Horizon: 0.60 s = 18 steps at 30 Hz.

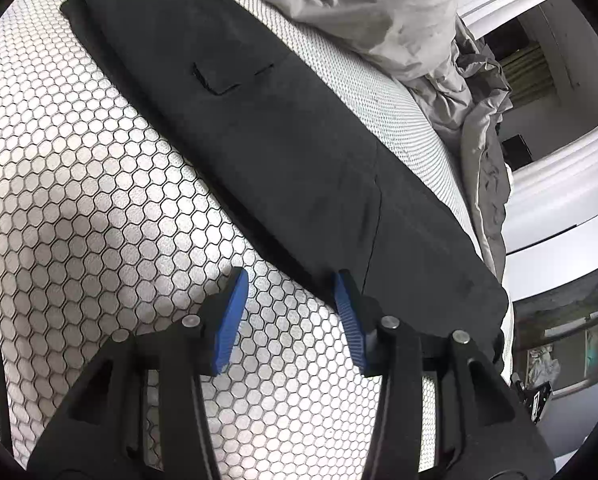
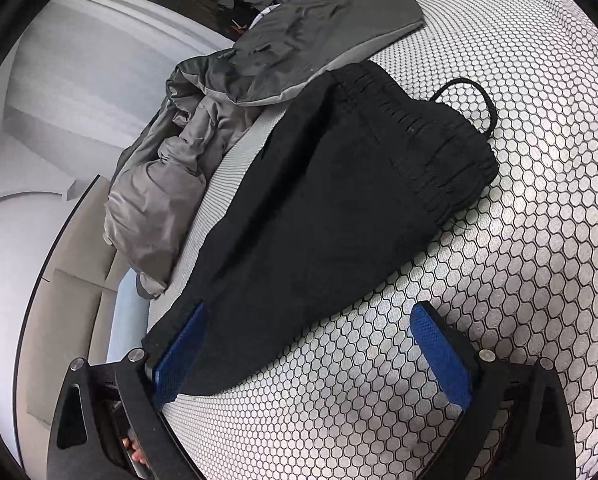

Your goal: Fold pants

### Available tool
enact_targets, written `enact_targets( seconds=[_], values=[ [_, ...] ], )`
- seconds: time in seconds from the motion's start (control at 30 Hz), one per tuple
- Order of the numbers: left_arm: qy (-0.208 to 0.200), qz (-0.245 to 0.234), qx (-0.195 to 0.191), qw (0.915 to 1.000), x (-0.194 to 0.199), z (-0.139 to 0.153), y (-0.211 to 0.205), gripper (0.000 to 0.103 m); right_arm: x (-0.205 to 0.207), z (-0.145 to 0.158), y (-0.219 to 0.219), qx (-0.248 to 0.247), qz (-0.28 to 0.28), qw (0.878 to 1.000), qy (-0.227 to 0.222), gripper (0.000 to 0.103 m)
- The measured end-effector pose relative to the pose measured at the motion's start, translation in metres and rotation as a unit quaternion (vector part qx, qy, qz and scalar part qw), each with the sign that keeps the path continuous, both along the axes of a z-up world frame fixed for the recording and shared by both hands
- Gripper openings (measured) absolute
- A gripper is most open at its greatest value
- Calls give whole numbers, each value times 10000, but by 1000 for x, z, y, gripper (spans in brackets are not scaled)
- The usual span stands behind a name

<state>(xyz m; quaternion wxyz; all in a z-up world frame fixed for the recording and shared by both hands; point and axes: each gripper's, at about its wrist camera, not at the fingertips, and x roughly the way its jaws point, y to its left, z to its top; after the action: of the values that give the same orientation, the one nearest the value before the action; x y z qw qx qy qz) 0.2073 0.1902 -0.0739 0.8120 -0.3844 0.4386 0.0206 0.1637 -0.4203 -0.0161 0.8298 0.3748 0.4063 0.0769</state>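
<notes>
Left wrist view: black pants (image 1: 283,136) lie flat in a long strip on the honeycomb-print mattress cover (image 1: 99,184), running from far left to near right.
Pants detail: a flap pocket (image 1: 223,78) shows mid-strip; leg-end sits near right, by the mattress edge.
Left gripper (image 1: 289,308): low over the cover at the near long edge of the pants, w/ blue pads.
Left fingers (image 1: 231,316): part spread, a gap btwn them, only bare cover in the gap; right pad sits right at the pants' edge, can't tell if touching. Nothing pinched.
Right wrist view: waist end of the pants (image 2: 339,208) w/ gathered elastic waistband (image 2: 431,140) at far right; a black drawcord loop (image 2: 475,100) sticks out onto the cover.
Right gripper (image 2: 311,340): spread wide, straddling the near end of the fabric.
Right fingers (image 2: 183,352): left pad is partly overlapped by the pants' edge; right pad is over bare cover, apart from the cloth. Not pinching.
Grey bedding (image 2: 203,136): crumpled heap on far side of the pants, left in this view, partly hanging off the mattress edge.
Same heap, left wrist view: grey bedding (image 1: 383,8) far right, beyond the pants.
Background: white wall panels (image 1: 559,184) past the bed.
Person: fingertips (image 2: 133,452) just visible under the right gripper's frame.
</notes>
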Motion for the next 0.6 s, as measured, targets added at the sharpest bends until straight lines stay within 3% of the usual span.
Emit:
enact_targets(
  seconds=[0.2,0.27,0.3,0.33,0.5,0.6],
  values=[
    [-159,408,-301,9986,33,-12,23,40,6,-2,12,64,167,9998,62,101],
    [-251,497,-257,9981,37,-12,26,32,7,-3,13,27,198,9997,101,101],
    [-267,587,-117,9978,37,-9,27,16,7,-3,14,28,220,9997,110,101],
    [-332,629,3,9975,35,-6,27,7,8,-4,14,39,241,9996,116,101],
    [-746,761,355,9937,26,21,27,3,10,-6,13,164,299,9993,128,101],
    [-752,791,360,9934,24,26,33,3,10,-10,13,579,388,9975,87,101]
  ],
)
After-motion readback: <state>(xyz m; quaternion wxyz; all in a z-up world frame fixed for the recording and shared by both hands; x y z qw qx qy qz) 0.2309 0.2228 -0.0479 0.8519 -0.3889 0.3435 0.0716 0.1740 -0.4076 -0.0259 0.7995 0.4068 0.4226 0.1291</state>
